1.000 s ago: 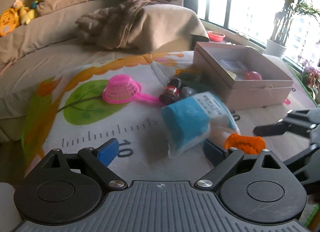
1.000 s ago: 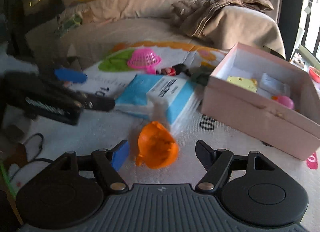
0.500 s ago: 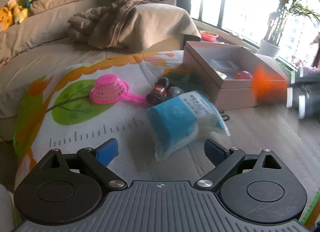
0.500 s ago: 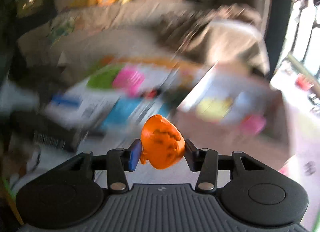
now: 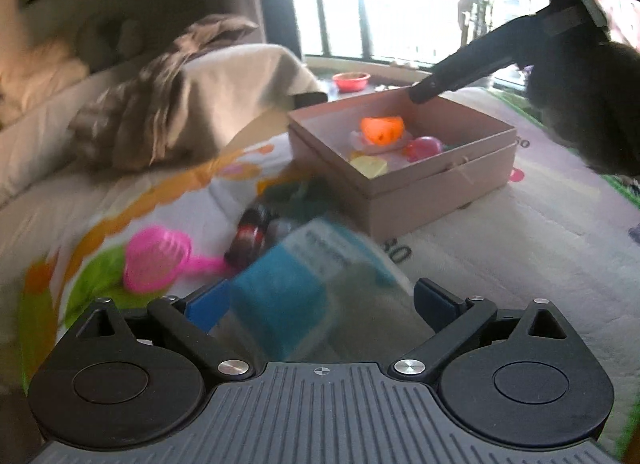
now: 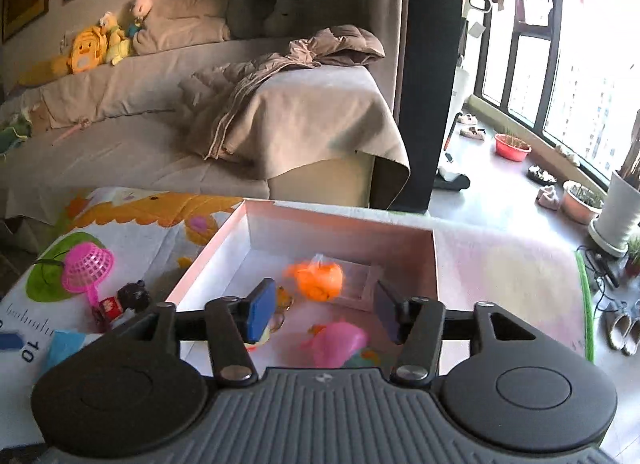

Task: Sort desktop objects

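My right gripper (image 6: 324, 312) hangs over the open pink box (image 6: 340, 234), its jaws opening. The orange toy (image 6: 316, 278) is blurred inside the box beyond the fingertips, free of both pads. The left wrist view shows the same orange toy (image 5: 382, 129) in the box (image 5: 420, 199), beside a pink ball (image 5: 422, 147) and a yellow piece (image 5: 370, 165). My left gripper (image 5: 320, 302) stands wide, still opening. The blue tissue pack (image 5: 288, 288) lies blurred between its fingers, and no pad visibly presses on it.
A pink strainer (image 5: 156, 264) and a dark figurine (image 5: 252, 232) lie on the printed mat (image 5: 500, 264) left of the box. Behind is a sofa with a brown jacket (image 6: 280, 63). A red bowl (image 6: 512, 147) and plant pots (image 6: 616, 207) stand by the window.
My right gripper closed on the orange toy on the mat, lifted it over the box and released it there. My left gripper advanced, so the tissue pack now sits between its fingers.
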`<state>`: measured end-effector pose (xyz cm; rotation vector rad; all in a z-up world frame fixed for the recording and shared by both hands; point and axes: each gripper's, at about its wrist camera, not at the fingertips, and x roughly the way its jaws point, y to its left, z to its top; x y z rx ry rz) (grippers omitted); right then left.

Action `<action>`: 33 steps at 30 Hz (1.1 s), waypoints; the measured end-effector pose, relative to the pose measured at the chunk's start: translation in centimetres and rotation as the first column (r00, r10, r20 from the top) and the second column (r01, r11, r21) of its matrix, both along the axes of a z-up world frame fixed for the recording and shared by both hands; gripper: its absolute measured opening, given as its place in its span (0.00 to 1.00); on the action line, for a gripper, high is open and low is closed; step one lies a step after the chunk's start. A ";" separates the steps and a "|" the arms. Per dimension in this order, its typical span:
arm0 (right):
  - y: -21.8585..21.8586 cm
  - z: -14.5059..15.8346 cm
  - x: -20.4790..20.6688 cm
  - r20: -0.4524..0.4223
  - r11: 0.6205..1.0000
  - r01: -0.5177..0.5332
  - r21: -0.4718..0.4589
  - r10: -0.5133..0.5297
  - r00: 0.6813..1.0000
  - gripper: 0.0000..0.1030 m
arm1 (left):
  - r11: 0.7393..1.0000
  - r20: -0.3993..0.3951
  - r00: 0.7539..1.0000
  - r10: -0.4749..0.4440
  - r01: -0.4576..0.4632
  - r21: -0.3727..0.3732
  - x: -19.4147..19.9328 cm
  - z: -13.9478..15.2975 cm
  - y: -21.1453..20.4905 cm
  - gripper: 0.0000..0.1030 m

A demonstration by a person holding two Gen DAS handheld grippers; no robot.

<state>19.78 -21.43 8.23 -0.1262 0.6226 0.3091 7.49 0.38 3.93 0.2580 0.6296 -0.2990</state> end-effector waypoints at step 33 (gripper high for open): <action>1.9 -6.5 -10.7 -0.152 0.973 -0.184 0.141 0.205 0.967 0.77 | 0.960 -0.155 0.959 0.238 -0.257 -0.113 9.4 -2.6 1.1 0.64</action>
